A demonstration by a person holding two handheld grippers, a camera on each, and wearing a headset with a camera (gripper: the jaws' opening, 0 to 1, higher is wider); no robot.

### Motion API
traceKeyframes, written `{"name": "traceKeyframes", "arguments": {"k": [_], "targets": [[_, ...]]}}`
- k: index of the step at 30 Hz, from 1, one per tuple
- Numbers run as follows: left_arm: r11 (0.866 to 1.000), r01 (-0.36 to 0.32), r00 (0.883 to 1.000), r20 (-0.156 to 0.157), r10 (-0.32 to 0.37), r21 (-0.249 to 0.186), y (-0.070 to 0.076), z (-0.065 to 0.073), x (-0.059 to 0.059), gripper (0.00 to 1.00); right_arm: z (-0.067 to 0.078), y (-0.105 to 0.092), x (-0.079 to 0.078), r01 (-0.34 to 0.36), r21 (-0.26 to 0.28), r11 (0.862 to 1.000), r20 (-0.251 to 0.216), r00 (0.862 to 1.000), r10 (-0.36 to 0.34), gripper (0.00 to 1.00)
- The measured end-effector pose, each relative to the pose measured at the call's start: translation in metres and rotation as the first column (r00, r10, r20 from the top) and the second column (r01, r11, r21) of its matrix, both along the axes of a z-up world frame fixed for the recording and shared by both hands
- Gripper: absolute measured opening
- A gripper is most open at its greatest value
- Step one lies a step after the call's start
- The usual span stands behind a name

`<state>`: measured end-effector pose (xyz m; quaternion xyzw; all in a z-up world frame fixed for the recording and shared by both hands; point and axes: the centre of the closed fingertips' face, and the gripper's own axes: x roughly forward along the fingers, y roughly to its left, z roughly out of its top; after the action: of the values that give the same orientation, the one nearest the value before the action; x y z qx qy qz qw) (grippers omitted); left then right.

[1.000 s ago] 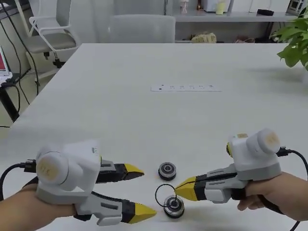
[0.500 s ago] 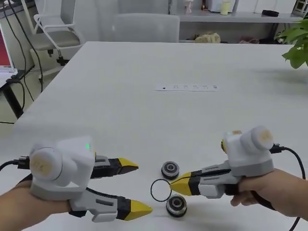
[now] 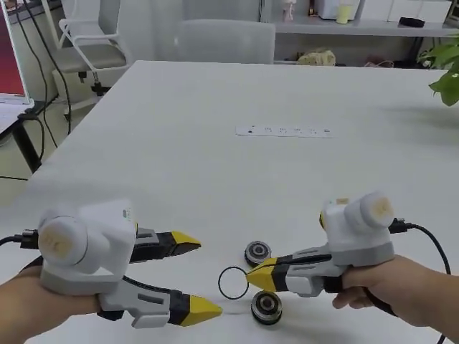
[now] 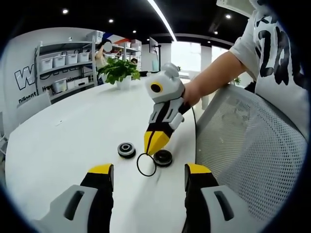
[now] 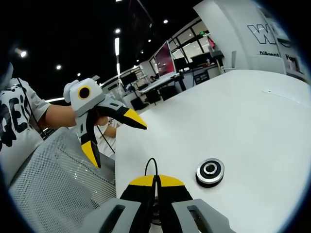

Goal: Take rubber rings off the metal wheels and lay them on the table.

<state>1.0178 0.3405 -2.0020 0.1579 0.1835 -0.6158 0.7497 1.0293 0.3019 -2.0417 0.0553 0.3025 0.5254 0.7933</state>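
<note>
The right gripper (image 3: 252,276) is pinched fully shut, yellow tips pressed together, and a thin black rubber ring (image 3: 219,282) is nipped by its edge right at those tips. Only one spot of the band is gripped, so the rest of the loop hangs out round and unsquashed. That's probably the idea, since a floppy loop like that is laid flat more easily when just a bit of it is held. The ring is hung in the gap between the far wheel (image 3: 257,252) and the near wheel (image 3: 266,307), just beside both. Whether its lower edge is touching the table (image 3: 215,158) can't be told.

The left gripper (image 3: 195,276) is held wide open with nothing in it, jaws aimed at the same patch. It looks to be parked there to pin down a wheel for the next pull.

Both wheels are small squat pucks with a shiny metal hub in the middle and dark round the outside. In the right gripper view a black outer band is seen on the far wheel, so one ring is reckoned to be left on there. The tabletop is pale grey, matte and smooth, which should suit a grippy rubber loop. Further out, a flush socket strip (image 3: 283,131) is set into the top, well apart from the work.
</note>
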Motion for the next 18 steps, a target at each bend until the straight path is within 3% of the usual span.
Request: {"name": "traceKeyframes", "arguments": {"k": [18], "targets": [[1.000, -0.007, 1.000, -0.007, 0.008, 0.014, 0.005, -0.004, -0.001, 0.56, -0.017, 0.006, 0.005, 0.014, -0.060, 0.998, 0.016, 1.000, -0.013, 0.00]]}}
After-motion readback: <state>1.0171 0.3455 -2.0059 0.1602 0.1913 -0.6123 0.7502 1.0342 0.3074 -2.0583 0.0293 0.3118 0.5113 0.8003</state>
